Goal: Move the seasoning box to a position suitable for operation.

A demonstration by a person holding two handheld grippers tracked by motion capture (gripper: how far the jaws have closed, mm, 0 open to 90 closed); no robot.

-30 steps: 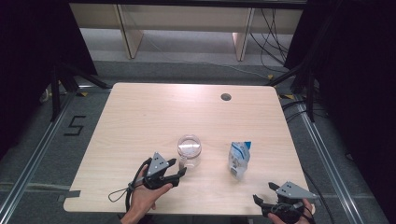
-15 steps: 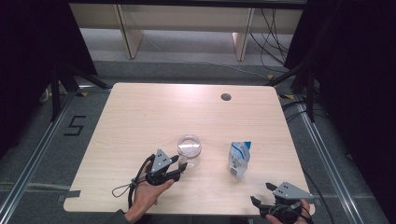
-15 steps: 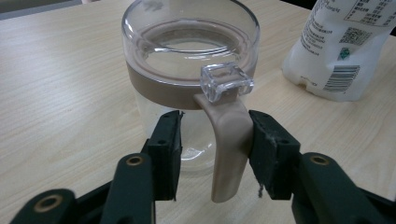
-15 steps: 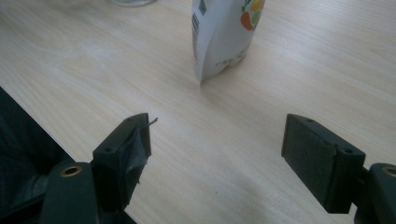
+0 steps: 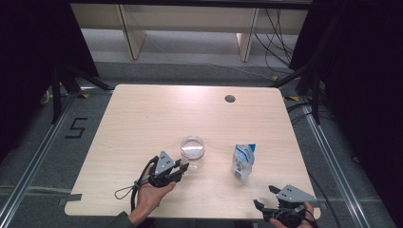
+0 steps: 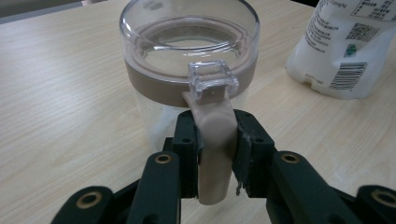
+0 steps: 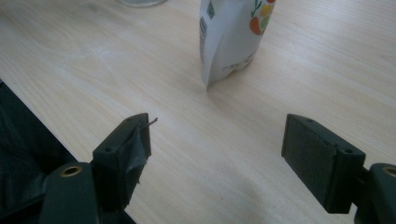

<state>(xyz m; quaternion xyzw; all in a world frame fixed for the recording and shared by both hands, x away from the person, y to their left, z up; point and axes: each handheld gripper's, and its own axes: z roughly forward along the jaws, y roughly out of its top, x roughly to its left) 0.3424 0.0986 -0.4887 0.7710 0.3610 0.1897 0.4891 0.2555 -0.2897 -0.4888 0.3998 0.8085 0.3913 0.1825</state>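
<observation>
Clear jar [image 6: 189, 70] handle [image 6: 212, 140] clamped by left claw [image 6: 212, 154] (right claw [image 7: 217, 154] gapes wide).

Left claw [image 6: 215, 154] clamped tight near centre-left, right claw [image 7: 217, 154] gaping wide at near right corner.

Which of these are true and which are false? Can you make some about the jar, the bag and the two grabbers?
1. The left gripper is shut on the jar's beige strap. True.
2. The right gripper is holding the bag. False: it is open, short of the bag.
3. The bag lies flat. False: it stands upright.
4. The jar has its clear lid on. True.
</observation>
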